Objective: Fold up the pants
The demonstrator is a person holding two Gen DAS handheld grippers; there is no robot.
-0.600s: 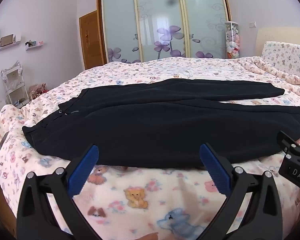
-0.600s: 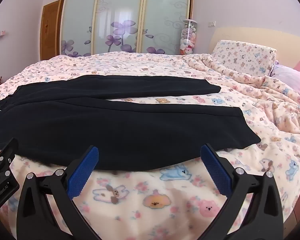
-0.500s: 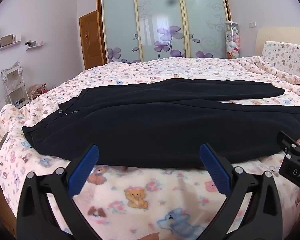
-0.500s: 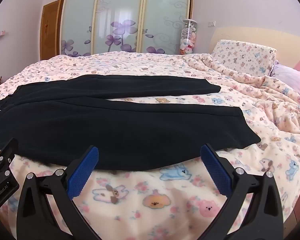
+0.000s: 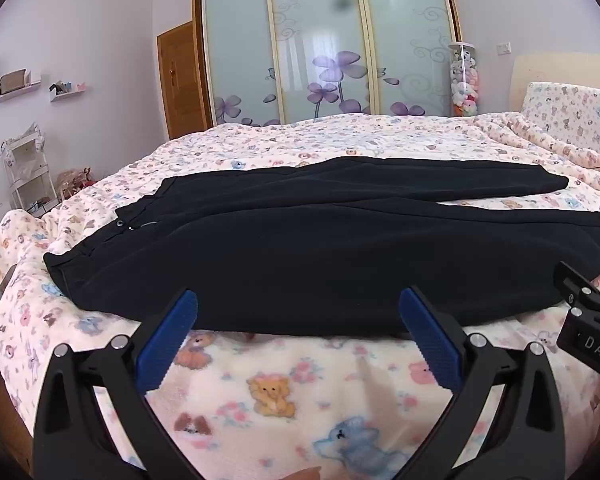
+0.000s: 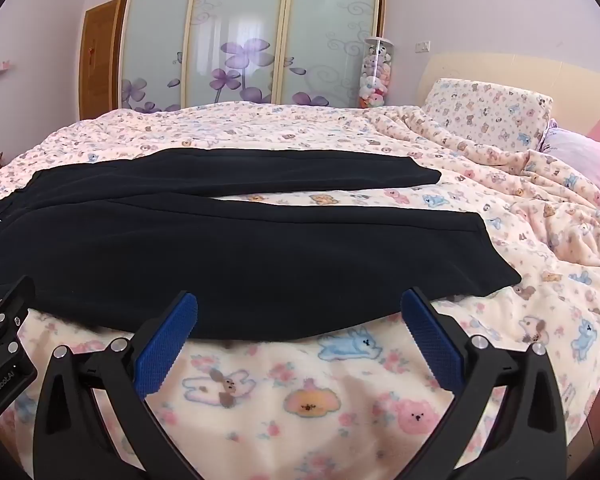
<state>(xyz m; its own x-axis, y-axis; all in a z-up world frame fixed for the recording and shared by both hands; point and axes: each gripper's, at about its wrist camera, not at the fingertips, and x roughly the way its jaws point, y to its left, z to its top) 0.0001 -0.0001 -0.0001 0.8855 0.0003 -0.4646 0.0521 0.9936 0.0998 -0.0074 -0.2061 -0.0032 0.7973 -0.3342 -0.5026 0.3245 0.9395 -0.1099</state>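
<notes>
While spread flat on the bear-print fleece bed [image 5: 276, 392], black fabric pants [image 5: 340, 264] are untouched. Left tool [image 5: 298, 330] and right tool [image 6: 299, 330] are held wide, empty.

A bed [image 5: 340, 136] under a bear-print blanket [image 6: 308, 400] carries black pants [image 6: 220, 256] spread flat.

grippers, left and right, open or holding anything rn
Left gripper: open, empty, just short of the black pants.
Right gripper: open, empty, at the pants' near edge.
</notes>
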